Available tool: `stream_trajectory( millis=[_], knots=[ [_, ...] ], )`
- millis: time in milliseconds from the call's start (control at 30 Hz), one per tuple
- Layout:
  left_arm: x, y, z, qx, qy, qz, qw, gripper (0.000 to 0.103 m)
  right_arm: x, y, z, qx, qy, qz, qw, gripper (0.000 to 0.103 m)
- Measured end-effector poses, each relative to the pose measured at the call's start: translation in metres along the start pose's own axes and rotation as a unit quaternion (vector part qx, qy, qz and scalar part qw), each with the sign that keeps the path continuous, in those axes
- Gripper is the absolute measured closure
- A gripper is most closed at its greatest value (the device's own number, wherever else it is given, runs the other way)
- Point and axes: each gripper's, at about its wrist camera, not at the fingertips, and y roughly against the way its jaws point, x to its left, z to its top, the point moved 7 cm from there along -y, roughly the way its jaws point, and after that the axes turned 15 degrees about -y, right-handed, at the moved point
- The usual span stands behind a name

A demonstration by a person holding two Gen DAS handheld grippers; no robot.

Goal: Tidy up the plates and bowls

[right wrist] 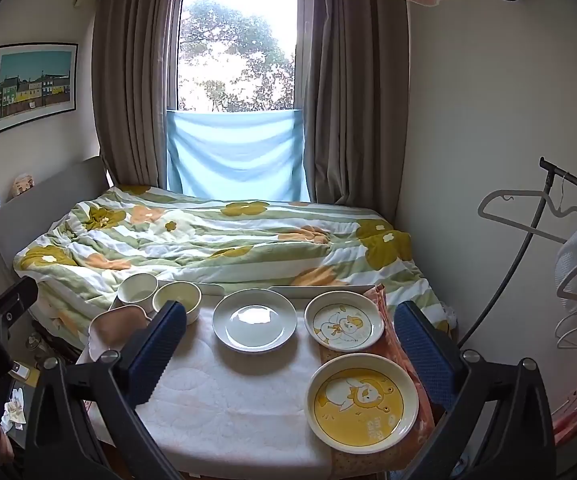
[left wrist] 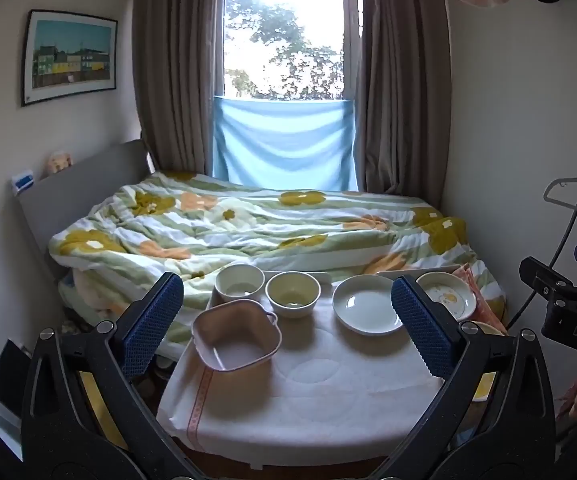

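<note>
On the cloth-covered table (left wrist: 328, 392) stand a pink square bowl with handles (left wrist: 235, 336), a white bowl (left wrist: 239, 282), a pale yellow bowl (left wrist: 293, 293), a plain white plate (left wrist: 367, 309) and a small duck-print plate (left wrist: 448, 295). The right wrist view shows the same table (right wrist: 228, 400), pink bowl (right wrist: 116, 330), white bowl (right wrist: 137, 288), yellow bowl (right wrist: 178, 300), white plate (right wrist: 254, 325), small duck plate (right wrist: 343, 326), and a larger yellow duck plate (right wrist: 362, 400) at front right. My left gripper (left wrist: 286, 320) is open and empty above the table's near side. My right gripper (right wrist: 288, 354) is open and empty.
A bed with a flowered duvet (left wrist: 256, 228) lies right behind the table. A clothes rack with hangers (right wrist: 548, 220) stands at the right. An orange patterned cloth (right wrist: 400, 344) lies under the duck plates. Window and curtains are at the back.
</note>
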Motion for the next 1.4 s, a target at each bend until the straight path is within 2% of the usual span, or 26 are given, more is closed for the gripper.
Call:
stream_trajectory(
  millis=[1400],
  knots=[
    [-0.001,-0.001,0.002,0.012,0.004,-0.006,0.9999,0.0,0.01,-0.005,-0.006,-0.001,0.0,0.008,1.0,0.0]
  ],
)
